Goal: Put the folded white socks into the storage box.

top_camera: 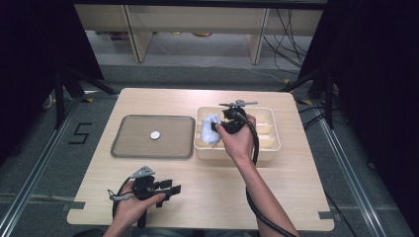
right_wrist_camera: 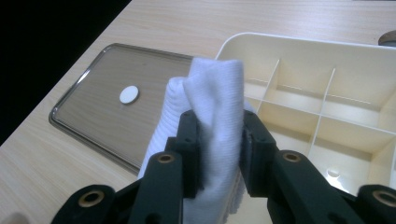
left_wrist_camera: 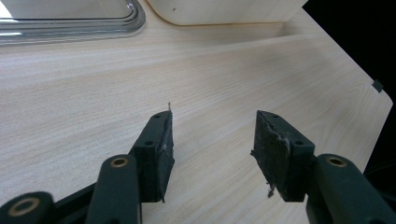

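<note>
Two hand-held grippers are at work over a pale wooden table (top_camera: pixel 207 197). The right gripper (top_camera: pixel 217 127), held in a hand that reaches in from the near edge, has its jaws clamped on a bunched white cloth (top_camera: pixel 211 130) over the left end of a cream divided box (top_camera: pixel 269 129). In the right gripper view the cloth (right_wrist_camera: pixel 215 109) stands up in a fold between the two black jaws, whose pads press it from both sides, and more of it hangs below them. Behind the cloth in that view lie the box's (right_wrist_camera: pixel 355 56) compartments, split by thin walls; whether the cloth touches the box floor cannot be told.

The left gripper (top_camera: pixel 173 190) sits low at the near left of the table, in a hand close to the edge. Its jaws stand well apart with nothing between them; the left gripper view shows bare wood grain in the gap between the worn pads (left_wrist_camera: pixel 275 151).

A clear tray (top_camera: pixel 123 148) with rounded corners lies flat just left of the box, near it but not visibly touching. A small white disc (top_camera: pixel 155 135) rests about the middle of the tray, well apart from both grippers. A grey three-cornered plate (top_camera: pixel 142 171) tops the left gripper.
</note>
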`<state>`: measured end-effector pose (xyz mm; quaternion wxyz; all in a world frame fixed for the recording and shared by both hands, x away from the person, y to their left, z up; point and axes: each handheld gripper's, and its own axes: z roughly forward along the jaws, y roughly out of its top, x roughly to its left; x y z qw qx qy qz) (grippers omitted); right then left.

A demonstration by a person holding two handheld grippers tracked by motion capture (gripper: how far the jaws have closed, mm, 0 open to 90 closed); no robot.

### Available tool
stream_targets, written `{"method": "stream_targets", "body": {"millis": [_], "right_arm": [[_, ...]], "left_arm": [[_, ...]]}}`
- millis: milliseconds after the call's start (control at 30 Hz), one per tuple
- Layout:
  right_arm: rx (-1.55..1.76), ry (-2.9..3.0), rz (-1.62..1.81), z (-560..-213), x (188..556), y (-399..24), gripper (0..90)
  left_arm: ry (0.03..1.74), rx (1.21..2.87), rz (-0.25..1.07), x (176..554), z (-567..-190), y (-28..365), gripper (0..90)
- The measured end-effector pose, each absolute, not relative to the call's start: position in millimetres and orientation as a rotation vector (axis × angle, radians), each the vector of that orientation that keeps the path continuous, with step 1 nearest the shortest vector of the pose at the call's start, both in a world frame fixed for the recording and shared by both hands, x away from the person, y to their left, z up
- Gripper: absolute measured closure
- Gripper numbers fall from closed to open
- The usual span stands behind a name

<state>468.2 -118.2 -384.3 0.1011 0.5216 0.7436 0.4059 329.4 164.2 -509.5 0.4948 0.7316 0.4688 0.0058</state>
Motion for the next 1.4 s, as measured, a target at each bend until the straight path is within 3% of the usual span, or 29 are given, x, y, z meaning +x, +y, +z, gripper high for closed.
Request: {"method": "stream_targets", "body": {"millis": [1400], "right_arm": [[1.482, 2.276, 0.95, -422, 487, -83, 71.9]], "left_arm": [[1.139, 1.777, -0.012, 330, -514, 163, 46.6]]}}
